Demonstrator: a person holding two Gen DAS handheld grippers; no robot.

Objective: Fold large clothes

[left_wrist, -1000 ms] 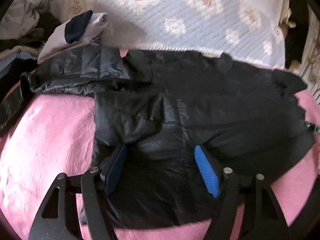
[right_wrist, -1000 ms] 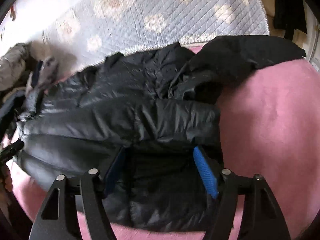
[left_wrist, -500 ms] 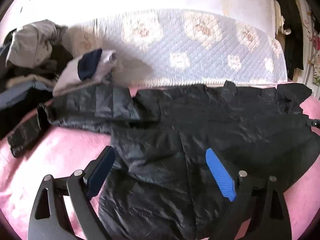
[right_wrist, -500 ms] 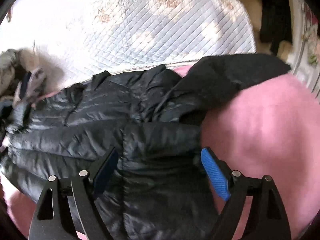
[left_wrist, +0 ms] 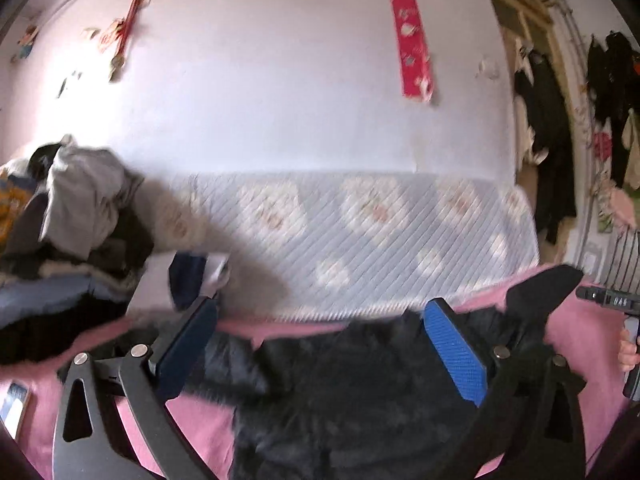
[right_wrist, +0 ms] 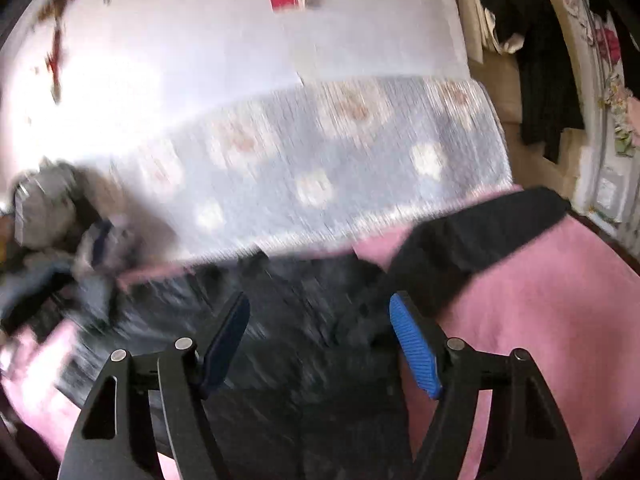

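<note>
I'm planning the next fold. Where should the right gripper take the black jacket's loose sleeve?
Probably at the cuff end of the sleeve, coming from the right over the pink blanket: it lies flat and extended there, clear of the jacket body. The right gripper is open.

The jacket [left_wrist: 360,392] is a black, shiny quilted puffer garment. It lies spread across the pink blanket [left_wrist: 192,420], near edge toward the cameras, far edge close to the quilted mat. One black sleeve [right_wrist: 480,236] extends to the far right, flat on the blanket and angled away from the body. The body panel [right_wrist: 304,360] is wrinkled; motion blur hides finer detail.
</note>
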